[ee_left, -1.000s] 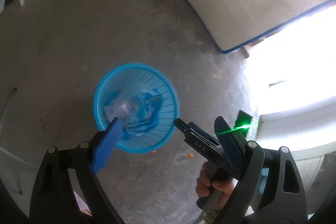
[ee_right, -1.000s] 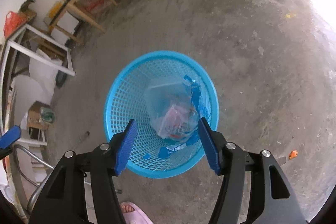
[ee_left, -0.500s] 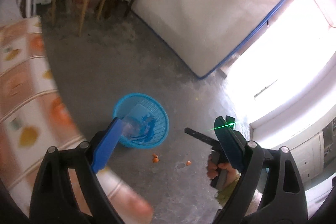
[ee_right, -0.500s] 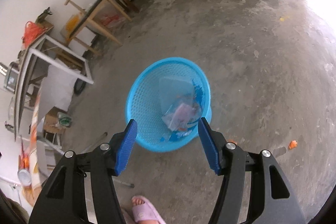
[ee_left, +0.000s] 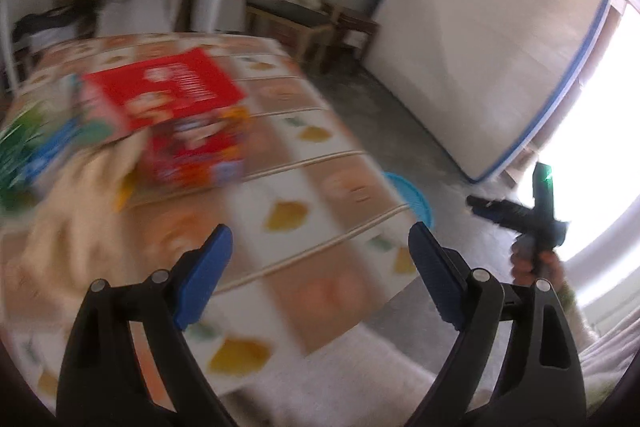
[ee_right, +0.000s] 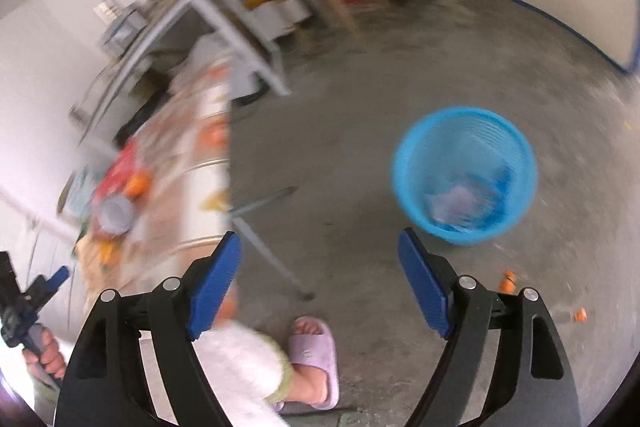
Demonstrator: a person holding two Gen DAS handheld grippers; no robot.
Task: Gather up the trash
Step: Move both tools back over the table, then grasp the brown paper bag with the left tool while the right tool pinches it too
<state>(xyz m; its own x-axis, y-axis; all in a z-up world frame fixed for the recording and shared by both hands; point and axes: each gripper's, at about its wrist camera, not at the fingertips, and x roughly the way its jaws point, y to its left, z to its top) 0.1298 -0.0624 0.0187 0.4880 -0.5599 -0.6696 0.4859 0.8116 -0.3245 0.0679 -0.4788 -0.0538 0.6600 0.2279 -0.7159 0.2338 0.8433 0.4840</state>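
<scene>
The left gripper [ee_left: 320, 259] hung with its jaws spread wide and nothing between them, over the patterned table [ee_left: 320, 187]. The right gripper [ee_right: 320, 267] was likewise agape and empty, over the bare concrete floor [ee_right: 360, 155]. The blue bin [ee_right: 466, 175] stood upright on that floor, mouth up, ahead of the right gripper and off to its right, well clear of the fingertips; from the left wrist view only a sliver of its rim [ee_left: 412, 197] showed past the table's far edge. Inside it lay pale and blue wrappers [ee_right: 464, 199] (too smeared to sort out). On the table, ahead and left of the left gripper, sat a red box [ee_left: 180, 123] with its long side running roughly left to right, beside a cream cloth [ee_left: 76, 203]. A few orange scraps [ee_right: 508, 281] lay on the floor just beside the right gripper's right finger. A foot in a lilac slipper [ee_right: 312, 351] stood between the right gripper's fingers, lower down.
</scene>
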